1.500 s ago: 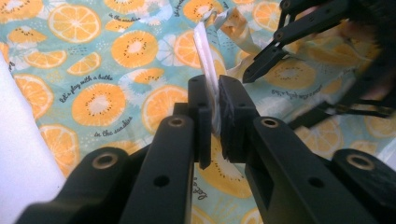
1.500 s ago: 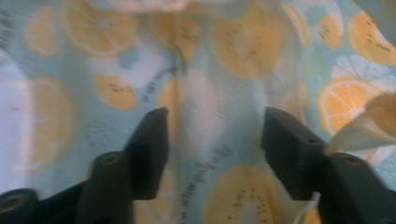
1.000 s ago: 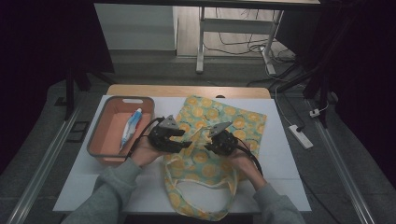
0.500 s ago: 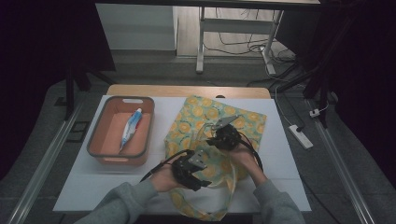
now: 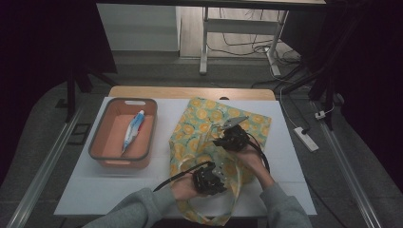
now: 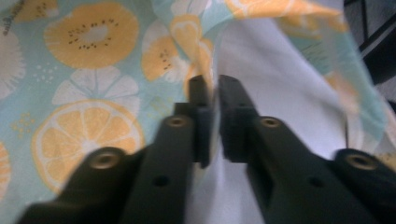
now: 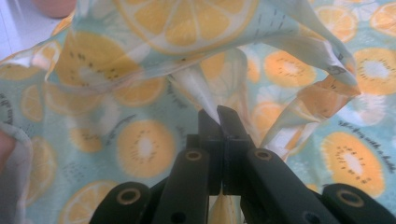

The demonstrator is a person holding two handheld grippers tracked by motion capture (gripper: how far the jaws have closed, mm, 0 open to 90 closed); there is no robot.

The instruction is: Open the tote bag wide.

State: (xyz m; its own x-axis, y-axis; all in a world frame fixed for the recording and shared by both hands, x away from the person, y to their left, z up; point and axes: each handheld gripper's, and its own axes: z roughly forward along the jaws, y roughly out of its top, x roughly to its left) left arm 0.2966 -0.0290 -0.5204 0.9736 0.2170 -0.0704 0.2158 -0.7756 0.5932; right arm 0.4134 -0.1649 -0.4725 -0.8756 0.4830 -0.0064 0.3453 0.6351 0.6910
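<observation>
At the left of the white table [image 5: 285,156] sat an orange tray [image 5: 100,142] with a tube [image 5: 132,130] lying lengthways in it, well apart from the work. Next along, the fruit-print cloth bag [image 5: 209,118] lay spread across the middle of the table, its handle loops trailing toward the near edge.

The left gripper [image 6: 214,91] hovered low over the bag's near end. Its jaws stood almost together with a thin gap between them, and I saw a fold of cloth just beyond the tips, but whether any of it was caught I could not tell. Farther right, the right gripper [image 7: 218,114] had its jaws pressed tight on a pinch of the bag's fabric, pulled up into a small peak.

The cloth looked thin, light and limp, to my eye. It would sag and bunch wherever it was lifted, and a small pinch might slip free. A hem at the mouth, or a handle, would probably give the surest hold.
</observation>
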